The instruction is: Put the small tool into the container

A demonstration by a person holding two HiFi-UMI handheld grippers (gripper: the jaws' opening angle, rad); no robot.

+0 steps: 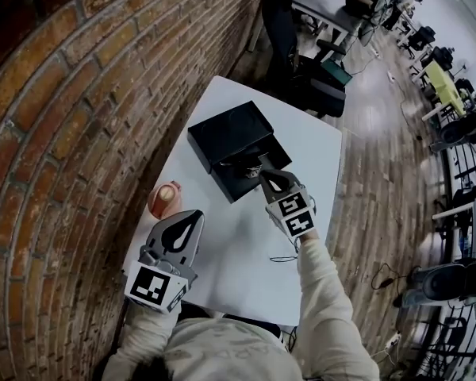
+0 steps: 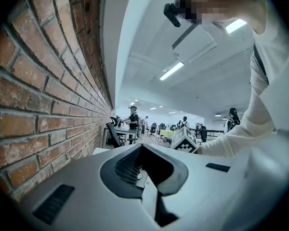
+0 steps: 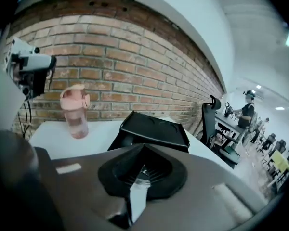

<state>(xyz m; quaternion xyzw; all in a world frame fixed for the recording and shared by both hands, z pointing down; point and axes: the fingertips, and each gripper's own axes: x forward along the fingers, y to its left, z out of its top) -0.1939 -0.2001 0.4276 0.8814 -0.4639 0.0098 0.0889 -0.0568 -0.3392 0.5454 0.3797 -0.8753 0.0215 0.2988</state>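
One boxy black container (image 1: 222,137); shiny tool (image 3: 138,181)

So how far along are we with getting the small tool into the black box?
Done: the black box container sits open on the white table. In hand: the right gripper is shut on the small silvery tool at the box's near edge. Left: lower it in and release. The left gripper is shut and empty.
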